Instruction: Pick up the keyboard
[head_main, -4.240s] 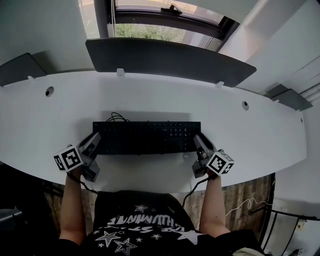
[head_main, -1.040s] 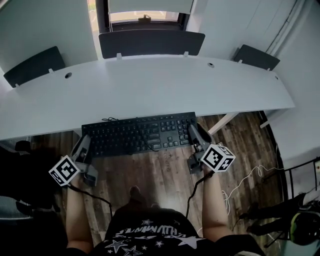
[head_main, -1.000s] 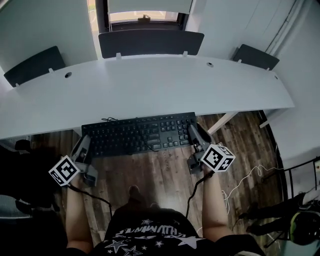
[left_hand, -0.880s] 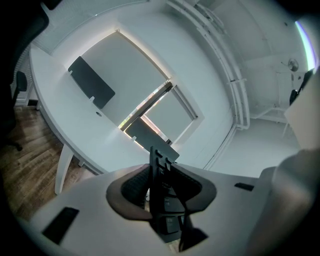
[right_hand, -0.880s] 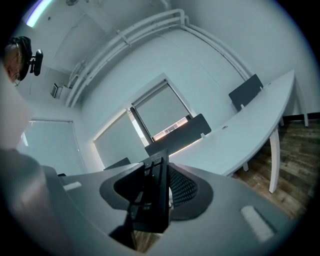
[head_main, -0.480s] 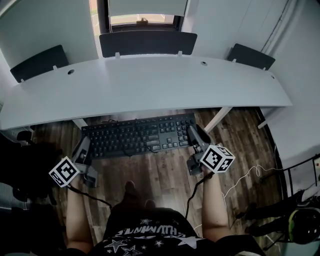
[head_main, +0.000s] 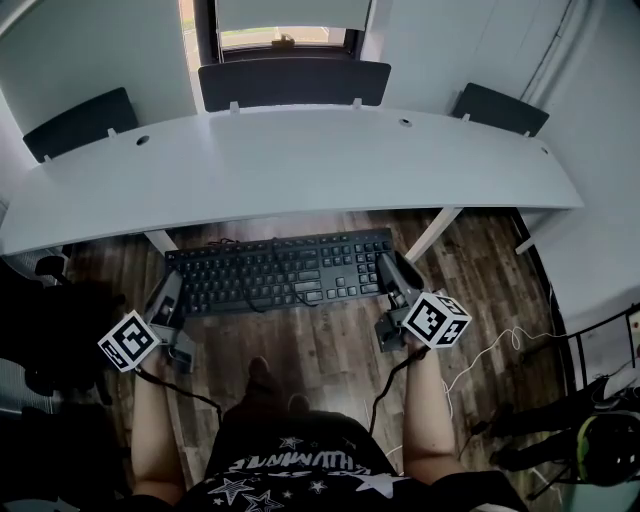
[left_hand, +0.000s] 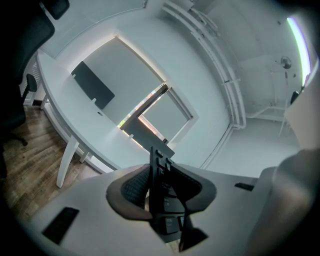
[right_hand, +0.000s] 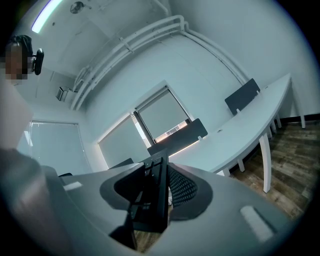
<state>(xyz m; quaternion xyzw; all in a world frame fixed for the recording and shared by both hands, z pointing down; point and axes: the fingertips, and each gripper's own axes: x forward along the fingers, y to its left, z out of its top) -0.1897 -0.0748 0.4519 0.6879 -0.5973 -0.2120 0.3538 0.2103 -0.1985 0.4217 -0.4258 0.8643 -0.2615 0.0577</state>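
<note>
The black keyboard (head_main: 280, 272) hangs in the air over the wooden floor, in front of the white desk (head_main: 300, 165). My left gripper (head_main: 170, 287) is shut on its left end and my right gripper (head_main: 386, 268) on its right end. In the left gripper view the keyboard's edge (left_hand: 161, 192) stands upright between the ribbed pads. The right gripper view shows the other end (right_hand: 152, 197) clamped the same way. A thin black cable (head_main: 262, 300) trails from the keyboard.
Dark divider panels (head_main: 295, 82) stand along the desk's far edge under a window. The desk's white leg (head_main: 432, 233) slants down near the keyboard's right end. Cables lie on the floor (head_main: 500, 340) at the right. My feet (head_main: 262, 375) show below the keyboard.
The keyboard, on the desk several seconds ago, is now held over the floor away from the desk. Over the last second both grippers and the keyboard hardly moved; the desk has drifted slightly farther up.
</note>
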